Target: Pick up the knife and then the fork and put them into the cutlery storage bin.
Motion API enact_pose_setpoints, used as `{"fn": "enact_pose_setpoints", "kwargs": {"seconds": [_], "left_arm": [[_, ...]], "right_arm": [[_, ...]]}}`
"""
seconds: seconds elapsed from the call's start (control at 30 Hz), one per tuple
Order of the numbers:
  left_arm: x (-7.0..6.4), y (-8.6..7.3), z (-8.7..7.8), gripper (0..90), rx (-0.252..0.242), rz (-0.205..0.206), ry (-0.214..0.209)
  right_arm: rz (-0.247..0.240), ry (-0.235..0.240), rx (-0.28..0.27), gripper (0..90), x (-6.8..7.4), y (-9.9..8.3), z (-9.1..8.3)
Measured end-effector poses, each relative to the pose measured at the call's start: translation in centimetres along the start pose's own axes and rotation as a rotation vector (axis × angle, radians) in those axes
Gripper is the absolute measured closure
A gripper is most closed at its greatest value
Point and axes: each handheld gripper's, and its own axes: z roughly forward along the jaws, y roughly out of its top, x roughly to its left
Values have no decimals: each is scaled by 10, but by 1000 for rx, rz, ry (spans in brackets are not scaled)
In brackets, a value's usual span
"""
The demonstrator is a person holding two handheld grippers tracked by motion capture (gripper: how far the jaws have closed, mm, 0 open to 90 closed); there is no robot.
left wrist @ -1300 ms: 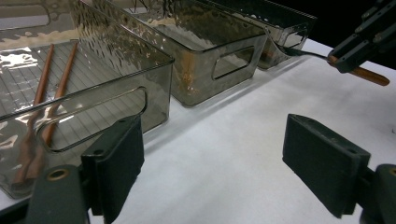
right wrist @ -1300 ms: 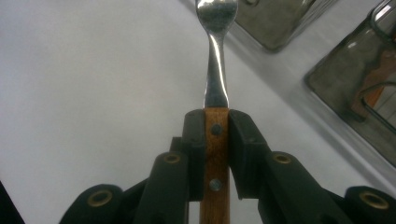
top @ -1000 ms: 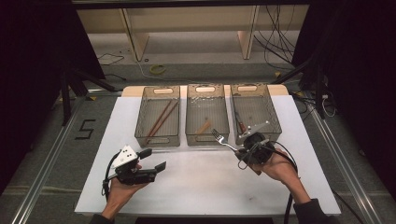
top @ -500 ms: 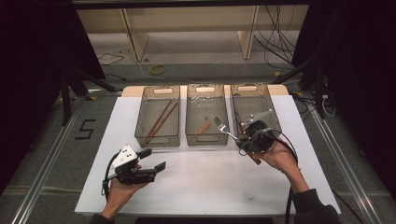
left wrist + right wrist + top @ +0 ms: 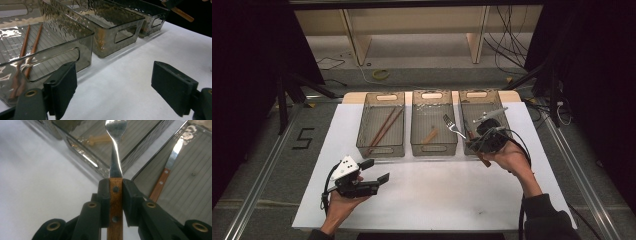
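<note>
Presently the right tongs (image 5: 116,195) pinch the fork (image 5: 115,157) by its wooden handle, tines over the middle bin (image 5: 433,122); left tongs (image 5: 112,92) spread, idle above the bench (image 5: 437,190); sorting under way; next move likely lowers and releases the fork into a bin.

Right gripper (image 5: 472,139) clamps a fork (image 5: 453,126) over the middle bin (image 5: 434,146), tines toward ten o'clock. Left gripper (image 5: 377,171) rests gaping on the tabletop (image 5: 437,190) at seven o'clock.

Grey floor (image 5: 272,165), wooden shelving (image 5: 412,20), dark surroundings
</note>
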Motion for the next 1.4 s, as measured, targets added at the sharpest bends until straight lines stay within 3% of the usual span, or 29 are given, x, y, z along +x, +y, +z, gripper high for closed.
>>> {"fn": "enact_pose_setpoints", "kwargs": {"seconds": [0.43, 0.87, 1.4], "left_arm": [[0, 0, 0, 200, -1, 0, 0], [0, 0, 0, 200, -2, -1, 0], [1, 0, -1, 200, -3, 0, 0]], "right_arm": [[55, -40, -16, 780, -25, 15, -2], [97, -59, -17, 780, -41, 24, 2], [186, -100, -26, 780, -66, 37, 5]]}}
